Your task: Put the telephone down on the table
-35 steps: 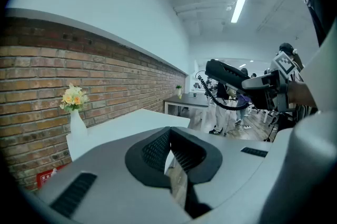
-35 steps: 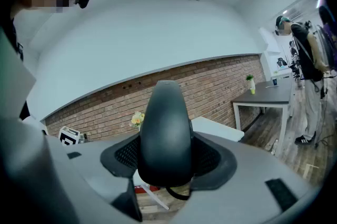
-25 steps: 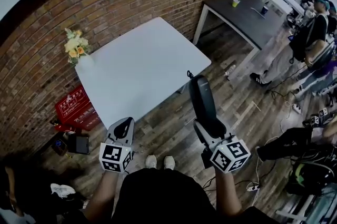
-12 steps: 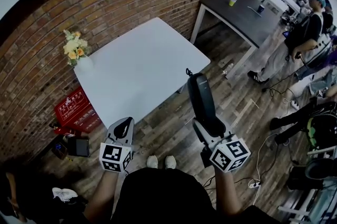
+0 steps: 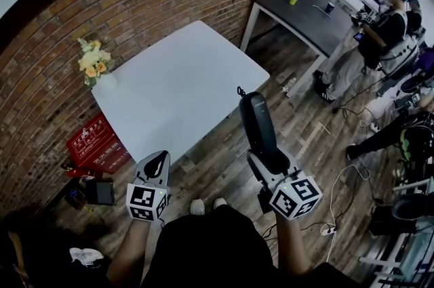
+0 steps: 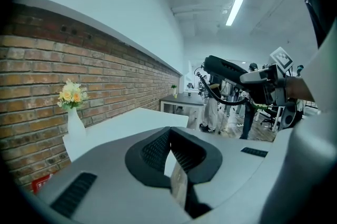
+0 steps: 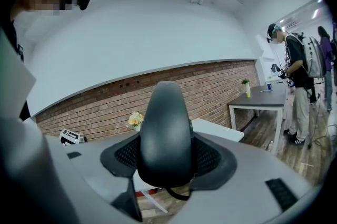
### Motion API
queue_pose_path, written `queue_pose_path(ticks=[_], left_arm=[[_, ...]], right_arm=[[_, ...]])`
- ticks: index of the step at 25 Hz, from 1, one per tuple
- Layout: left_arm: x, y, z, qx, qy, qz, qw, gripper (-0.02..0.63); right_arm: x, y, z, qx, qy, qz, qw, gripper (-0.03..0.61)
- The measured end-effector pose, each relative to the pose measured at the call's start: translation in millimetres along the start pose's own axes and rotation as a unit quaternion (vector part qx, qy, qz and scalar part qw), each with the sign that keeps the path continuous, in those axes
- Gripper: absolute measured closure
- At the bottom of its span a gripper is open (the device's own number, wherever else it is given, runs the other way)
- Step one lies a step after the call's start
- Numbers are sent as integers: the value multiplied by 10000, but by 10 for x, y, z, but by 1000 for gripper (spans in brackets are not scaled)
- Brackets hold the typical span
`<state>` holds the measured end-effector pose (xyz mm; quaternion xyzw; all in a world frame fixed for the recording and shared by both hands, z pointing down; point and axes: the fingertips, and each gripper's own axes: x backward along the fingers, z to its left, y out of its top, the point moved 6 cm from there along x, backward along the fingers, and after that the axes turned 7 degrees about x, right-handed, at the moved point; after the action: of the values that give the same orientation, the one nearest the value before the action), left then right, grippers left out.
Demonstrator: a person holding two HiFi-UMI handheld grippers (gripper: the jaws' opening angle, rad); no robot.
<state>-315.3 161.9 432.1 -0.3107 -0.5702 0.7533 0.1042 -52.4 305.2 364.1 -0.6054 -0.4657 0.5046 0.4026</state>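
A black telephone handset [image 5: 258, 125] stands upright in my right gripper [image 5: 270, 161], whose jaws are shut on its lower part; in the right gripper view the telephone [image 7: 166, 130] fills the space between the pads. It hangs over the wooden floor, just off the near right corner of the white table [image 5: 176, 87]. My left gripper [image 5: 157, 162] is at the lower left, short of the table's near edge, with its jaws together and nothing between them. From the left gripper view, the telephone [image 6: 225, 67] shows at the right and the white table [image 6: 124, 124] ahead.
A white vase of yellow flowers [image 5: 95, 64] stands on the table's far left corner by the brick wall. A red crate [image 5: 93, 142] and a black box [image 5: 102, 191] lie on the floor at left. A dark table [image 5: 308, 15] and people [image 5: 383, 29] are at right.
The telephone and both grippers have kept their places, with only a slight drift up and left in the view. The people at the right have moved about.
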Motion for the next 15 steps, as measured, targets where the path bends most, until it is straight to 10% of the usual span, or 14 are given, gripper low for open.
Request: queue_pose_path(ticks=[15], left_arm=[[-194,-27,168,49,-92,103,9999,601]], right_arm=[[-187,17,-93,-126,-141,-13,9998,308]])
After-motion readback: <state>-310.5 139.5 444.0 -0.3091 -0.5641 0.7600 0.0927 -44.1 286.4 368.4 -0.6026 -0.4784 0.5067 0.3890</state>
